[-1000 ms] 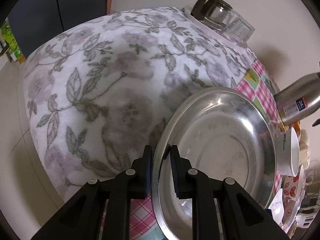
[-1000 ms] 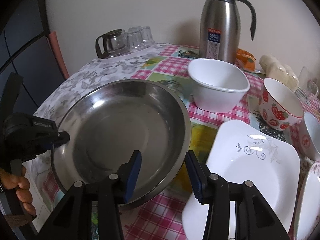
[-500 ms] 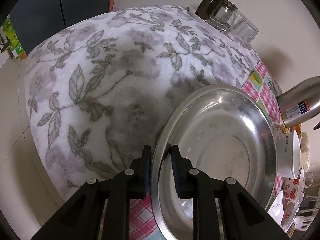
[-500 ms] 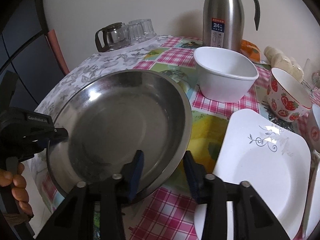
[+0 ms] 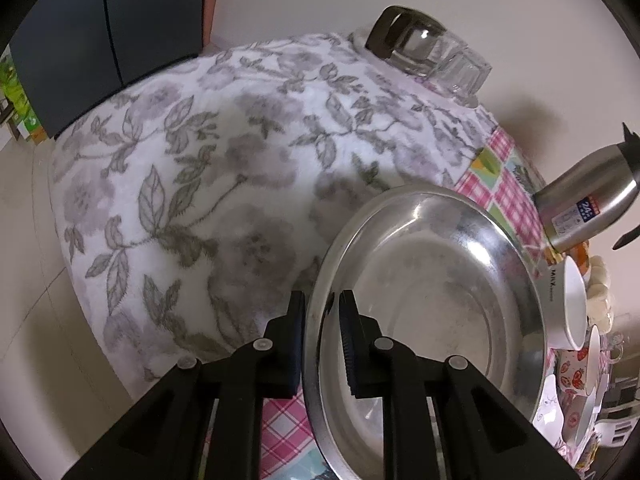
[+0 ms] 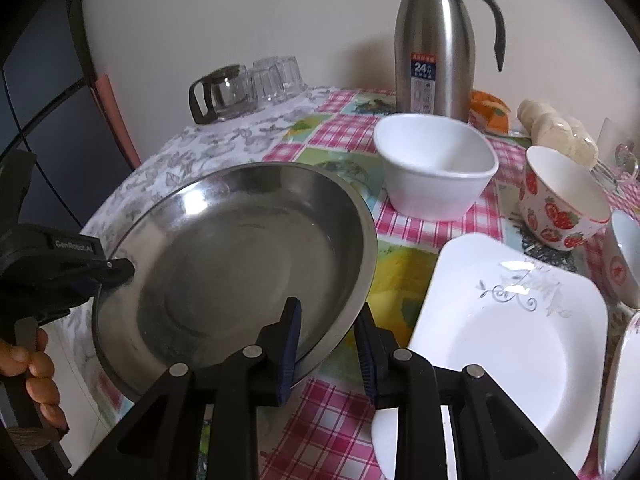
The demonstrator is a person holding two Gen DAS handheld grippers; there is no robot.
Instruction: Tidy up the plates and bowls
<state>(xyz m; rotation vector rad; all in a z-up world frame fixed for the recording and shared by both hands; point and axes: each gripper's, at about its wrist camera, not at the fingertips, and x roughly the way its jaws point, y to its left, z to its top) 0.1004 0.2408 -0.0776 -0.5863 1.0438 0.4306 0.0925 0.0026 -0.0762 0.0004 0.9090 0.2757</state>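
Your left gripper [image 5: 322, 334] pinches the steel plate [image 6: 240, 256] lifted at the table's left edge, right gripper [image 6: 328, 346] closing around its rim without contact; off-centre bite could twist it loose

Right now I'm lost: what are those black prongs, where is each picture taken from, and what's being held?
No robot: a person holds a hand-held gripper in each hand, each carrying its own camera looking along the fingers. In the left camera view, the left gripper is shut on the rim of the steel pan. In the right camera view, the right gripper is closing around the pan's near rim. On the table sit a white bowl, strawberry bowl, square white plate and thermos.
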